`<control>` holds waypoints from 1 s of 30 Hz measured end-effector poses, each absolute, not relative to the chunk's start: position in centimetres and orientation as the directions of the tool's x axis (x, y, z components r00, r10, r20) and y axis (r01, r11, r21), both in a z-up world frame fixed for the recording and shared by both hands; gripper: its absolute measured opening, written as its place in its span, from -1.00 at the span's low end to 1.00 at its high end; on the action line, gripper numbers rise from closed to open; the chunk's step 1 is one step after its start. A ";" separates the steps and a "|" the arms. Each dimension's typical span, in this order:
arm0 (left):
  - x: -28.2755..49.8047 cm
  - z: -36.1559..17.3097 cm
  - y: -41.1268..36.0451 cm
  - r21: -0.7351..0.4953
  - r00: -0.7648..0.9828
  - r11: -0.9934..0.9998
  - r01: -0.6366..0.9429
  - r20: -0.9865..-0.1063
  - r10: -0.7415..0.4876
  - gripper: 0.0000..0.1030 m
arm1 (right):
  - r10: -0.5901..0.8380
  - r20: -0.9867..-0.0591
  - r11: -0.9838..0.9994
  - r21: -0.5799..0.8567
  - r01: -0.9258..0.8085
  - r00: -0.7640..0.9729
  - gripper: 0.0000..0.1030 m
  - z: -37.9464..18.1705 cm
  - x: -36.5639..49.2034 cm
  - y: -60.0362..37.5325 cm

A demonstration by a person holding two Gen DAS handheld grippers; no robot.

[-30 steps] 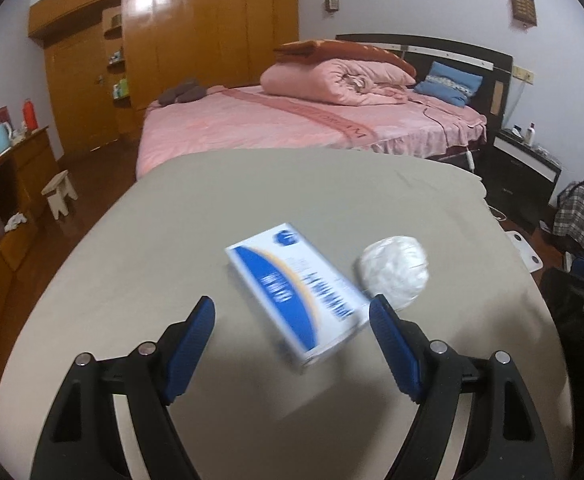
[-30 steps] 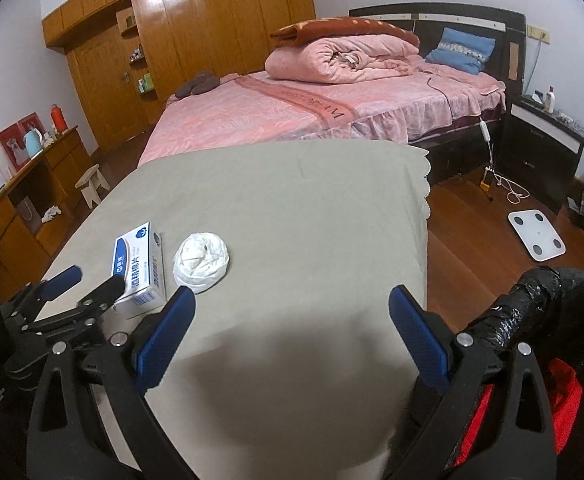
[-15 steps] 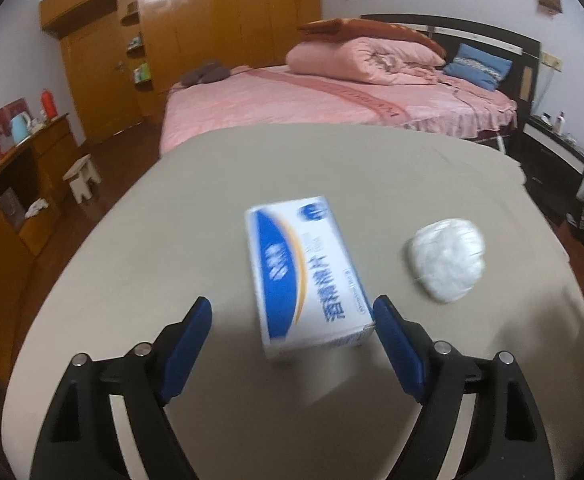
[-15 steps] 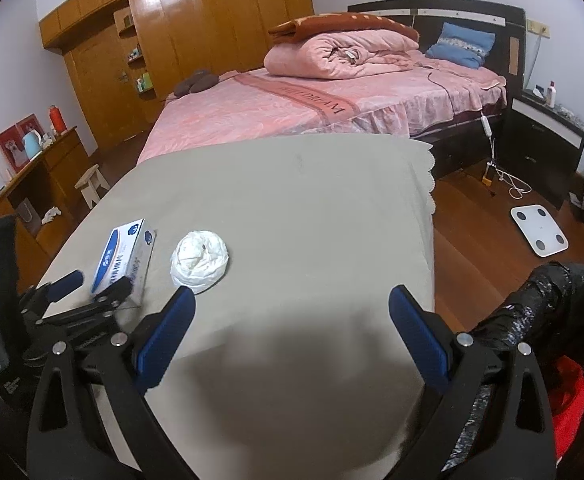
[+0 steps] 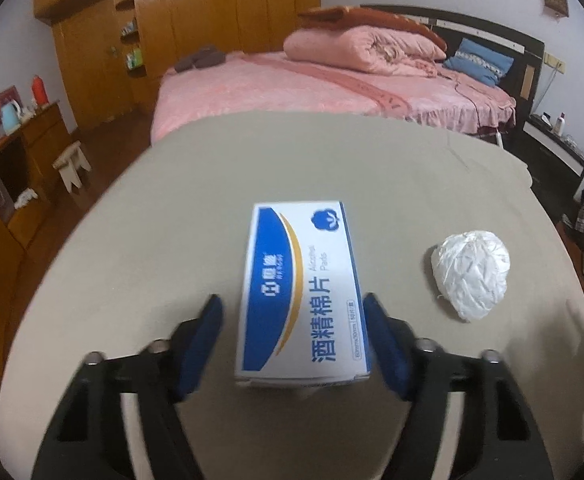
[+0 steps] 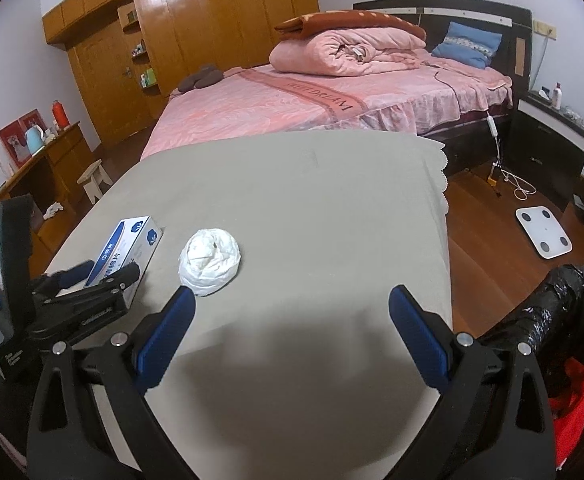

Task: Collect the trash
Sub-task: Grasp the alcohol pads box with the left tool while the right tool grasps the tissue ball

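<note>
Closing in, our left gripper [image 5: 293, 340] now straddles the box [image 5: 301, 292], jaws narrowing but not yet clamped; the right gripper [image 6: 290, 336] waits wide open, empty, beside the bag [image 6: 563, 308].

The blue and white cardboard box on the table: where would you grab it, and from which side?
Across its two long side walls, near the end facing the left gripper, coming from above and behind. The blue and white cardboard box lies flat on the grey tablecloth, its narrow width already between the closing jaws, and the crumpled white wad lies clear to its right.
</note>
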State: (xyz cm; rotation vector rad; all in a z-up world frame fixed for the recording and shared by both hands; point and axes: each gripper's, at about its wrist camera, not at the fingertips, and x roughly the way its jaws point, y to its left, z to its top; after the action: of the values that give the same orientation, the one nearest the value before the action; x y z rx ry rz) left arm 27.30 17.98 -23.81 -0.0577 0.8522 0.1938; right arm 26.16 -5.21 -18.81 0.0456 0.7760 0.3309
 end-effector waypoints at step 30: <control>25.5 -22.8 24.6 0.017 0.668 0.965 -0.263 -0.718 0.195 0.05 | 0.338 -0.725 0.928 0.151 -0.340 0.600 0.81 -21.5 30.5 3.4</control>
State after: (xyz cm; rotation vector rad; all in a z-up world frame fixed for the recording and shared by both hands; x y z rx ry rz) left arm 25.52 24.55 -22.81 -0.0904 0.7992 0.2584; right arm 30.49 3.37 -21.54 -0.0030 0.8403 0.3927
